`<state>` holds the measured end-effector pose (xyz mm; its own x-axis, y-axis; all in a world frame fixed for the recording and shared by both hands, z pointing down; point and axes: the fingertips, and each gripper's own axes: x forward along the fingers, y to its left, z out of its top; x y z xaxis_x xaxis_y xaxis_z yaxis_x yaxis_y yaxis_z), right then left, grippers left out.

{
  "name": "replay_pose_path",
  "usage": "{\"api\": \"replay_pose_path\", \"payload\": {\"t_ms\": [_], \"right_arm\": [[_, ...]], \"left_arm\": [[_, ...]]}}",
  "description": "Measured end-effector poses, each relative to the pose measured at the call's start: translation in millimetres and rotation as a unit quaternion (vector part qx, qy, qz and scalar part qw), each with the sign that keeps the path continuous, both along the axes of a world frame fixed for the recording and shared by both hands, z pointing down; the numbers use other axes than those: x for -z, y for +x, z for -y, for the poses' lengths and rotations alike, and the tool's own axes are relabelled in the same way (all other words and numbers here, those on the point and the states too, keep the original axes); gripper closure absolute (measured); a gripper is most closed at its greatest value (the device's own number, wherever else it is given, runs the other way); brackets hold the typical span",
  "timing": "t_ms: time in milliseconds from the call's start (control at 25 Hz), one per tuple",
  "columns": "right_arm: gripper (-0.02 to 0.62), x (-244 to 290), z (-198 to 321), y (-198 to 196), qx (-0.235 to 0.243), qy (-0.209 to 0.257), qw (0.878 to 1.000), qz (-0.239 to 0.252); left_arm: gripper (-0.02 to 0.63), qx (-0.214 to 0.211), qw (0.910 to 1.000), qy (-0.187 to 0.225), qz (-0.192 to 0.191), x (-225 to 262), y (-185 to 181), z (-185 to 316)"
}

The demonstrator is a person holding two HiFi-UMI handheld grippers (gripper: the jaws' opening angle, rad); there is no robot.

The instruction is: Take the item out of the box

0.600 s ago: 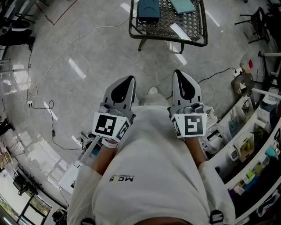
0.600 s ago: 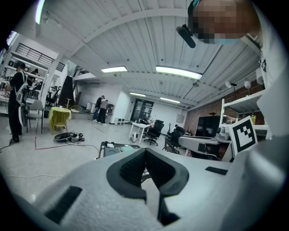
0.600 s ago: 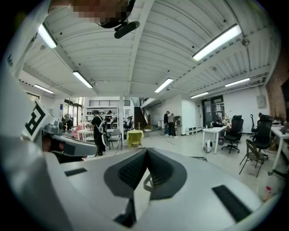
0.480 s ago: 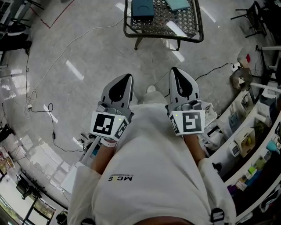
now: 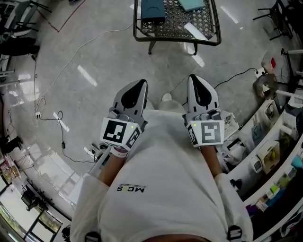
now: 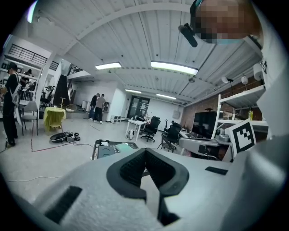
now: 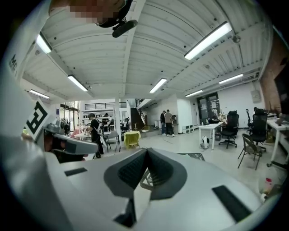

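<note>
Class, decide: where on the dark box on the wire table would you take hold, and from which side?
Probably grip the dark box across its left and right walls, coming down from above: it lies flat on the table, top up, with both sides clear.

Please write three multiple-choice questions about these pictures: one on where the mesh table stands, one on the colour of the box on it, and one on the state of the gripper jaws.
1. Where is the mesh table?
A. Out in front, apart from both grippers
B. Directly under both grippers
C. Touching one gripper

2. What colour is the box on it?
A. Red
B. Dark teal
C. Yellow

3. How do the jaws stand?
A. Both pairs wide apart
B. One pair closed on the box
C. Both pairs together, empty

Answers:
1 A: the head view shows bare floor between the table and the gripper tips.
2 B: its top is dark teal.
3 C: on the left gripper and the right gripper the pads meet with nothing between.
</note>
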<state>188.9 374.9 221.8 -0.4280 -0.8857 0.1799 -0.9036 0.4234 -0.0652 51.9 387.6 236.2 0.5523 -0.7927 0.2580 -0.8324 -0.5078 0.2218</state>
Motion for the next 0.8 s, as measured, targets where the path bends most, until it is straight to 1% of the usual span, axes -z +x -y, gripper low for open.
{"api": "replay_pose_path", "payload": {"t_ms": [120, 240, 400, 600, 800], "right_arm": [[0.58, -11, 3, 12, 0.0, -0.011, 1.0, 0.003], [0.58, -20, 12, 20, -0.002, -0.021, 1.0, 0.008], [0.58, -28, 36, 16, 0.003, -0.034, 0.999, 0.008], [0.58, -27, 94, -4, 0.006, -0.03, 1.0, -0.001], [0.58, -20, 173, -34, -0.008, -0.029, 1.0, -0.003]], "left_arm": [[0.581, 0.003, 0.9999, -0.013, 0.001, -9, 4, 0], [0.581, 0.003, 0.9998, -0.017, 0.012, -12, 6, 10], [0.581, 0.009, 0.9996, -0.026, 0.006, -16, 0, 34], [0.581, 0.017, 0.9994, -0.028, -0.005, -22, -21, 91], [0.581, 0.015, 0.9992, -0.031, -0.02, -23, -54, 172]]}}
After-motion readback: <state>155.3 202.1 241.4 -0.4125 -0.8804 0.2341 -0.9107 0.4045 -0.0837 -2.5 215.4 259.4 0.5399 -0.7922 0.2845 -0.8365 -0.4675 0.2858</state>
